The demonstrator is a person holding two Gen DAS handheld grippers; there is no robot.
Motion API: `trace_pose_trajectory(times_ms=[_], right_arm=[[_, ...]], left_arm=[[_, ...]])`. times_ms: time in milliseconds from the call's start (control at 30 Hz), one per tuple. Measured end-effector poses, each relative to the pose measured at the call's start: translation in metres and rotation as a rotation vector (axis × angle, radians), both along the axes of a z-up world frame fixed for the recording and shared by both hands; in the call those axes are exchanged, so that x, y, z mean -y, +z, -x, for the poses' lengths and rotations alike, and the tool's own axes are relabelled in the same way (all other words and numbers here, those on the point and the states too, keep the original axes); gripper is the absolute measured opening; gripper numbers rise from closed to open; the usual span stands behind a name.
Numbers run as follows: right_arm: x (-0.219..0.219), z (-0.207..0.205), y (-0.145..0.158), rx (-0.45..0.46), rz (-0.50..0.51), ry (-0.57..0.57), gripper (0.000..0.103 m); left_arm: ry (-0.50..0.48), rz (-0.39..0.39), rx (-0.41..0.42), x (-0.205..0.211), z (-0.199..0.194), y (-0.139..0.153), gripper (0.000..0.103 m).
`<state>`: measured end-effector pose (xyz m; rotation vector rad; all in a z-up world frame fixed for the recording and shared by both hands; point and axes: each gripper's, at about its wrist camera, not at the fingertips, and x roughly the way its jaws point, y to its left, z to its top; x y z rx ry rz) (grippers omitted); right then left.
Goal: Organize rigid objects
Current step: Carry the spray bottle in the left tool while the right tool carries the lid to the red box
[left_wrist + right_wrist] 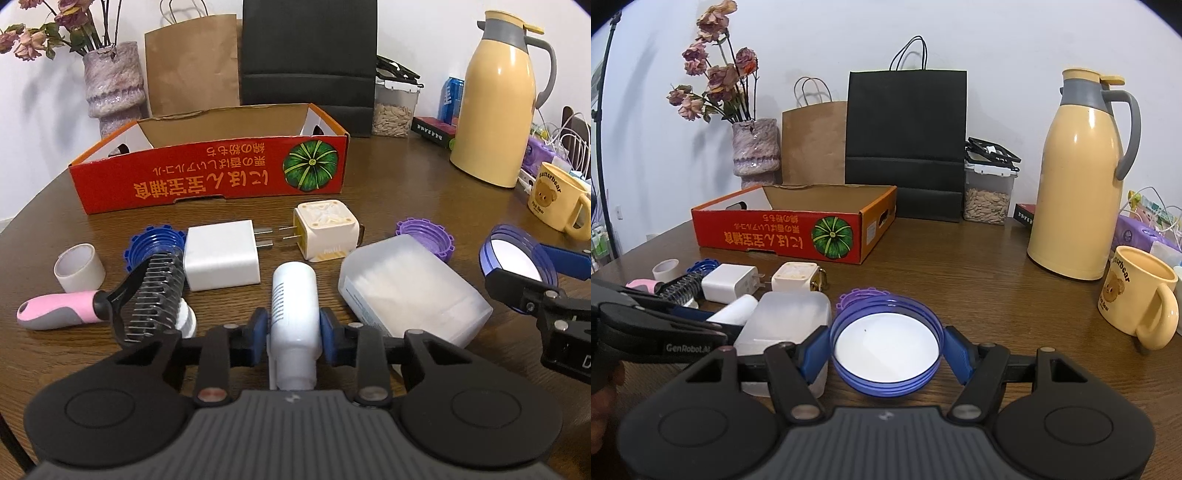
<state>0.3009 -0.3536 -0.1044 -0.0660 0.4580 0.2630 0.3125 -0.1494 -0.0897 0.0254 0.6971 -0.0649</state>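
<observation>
With white bottle (294, 295) lying on table (388, 177) between white charger (221, 254) and frosted plastic case (410, 288), left gripper (294, 326) clamped on its lower body, lift straight up before swinging toward red cardboard box (210, 173). Keep clear of pink-handled comb (110, 302) at left. Right gripper (884, 349), holding blue lid (885, 343) by its rim, best kept level, off case edge.

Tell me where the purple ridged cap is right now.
In the left wrist view, the purple ridged cap sits right of centre on the wooden table, behind the frosted plastic box.
</observation>
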Motion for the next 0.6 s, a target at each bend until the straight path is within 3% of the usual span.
trace_pose_trajectory(times_ms=[600], right_arm=[[-0.012,0.011,0.004,0.058,0.013,0.014,0.065]], left_arm=[[0.019,0.022,0.043,-0.014,0.009,0.018,0.028]])
